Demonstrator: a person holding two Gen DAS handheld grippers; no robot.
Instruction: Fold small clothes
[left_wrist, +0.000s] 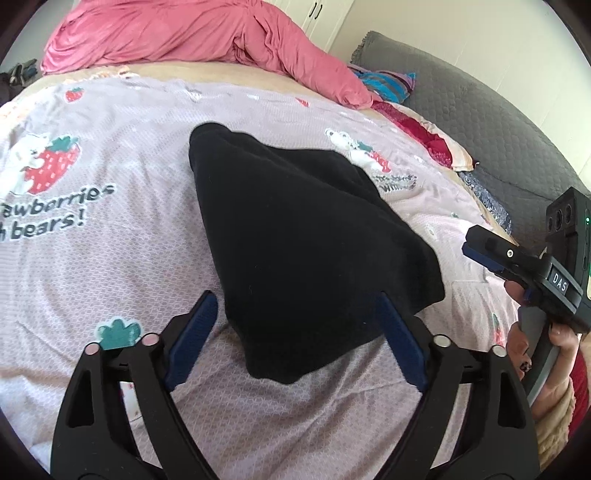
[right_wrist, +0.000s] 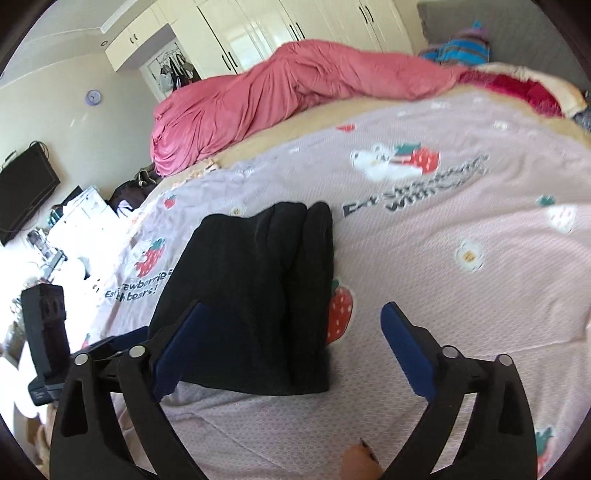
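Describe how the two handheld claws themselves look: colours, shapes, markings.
Both are black plastic frames forking into two arms with triangular cut-outs, round silver pins at the joints and blue pads on the fingers. The left claw and right claw look alike. Seen from the left camera, the right one's boxy body carries a white "DAS" label and a green light. No cables visible.

Bed sheet (left_wrist: 110, 258), left of the left tool's jaws: "…awberries … bears!" beside a bear hugging a strawberry; the start is cut off.
Bed sheet, beyond the right tool's jaws: blurred print beginning "Eat", second line "with…".
Right tool (left_wrist: 476, 243), label on its body: "DAS".
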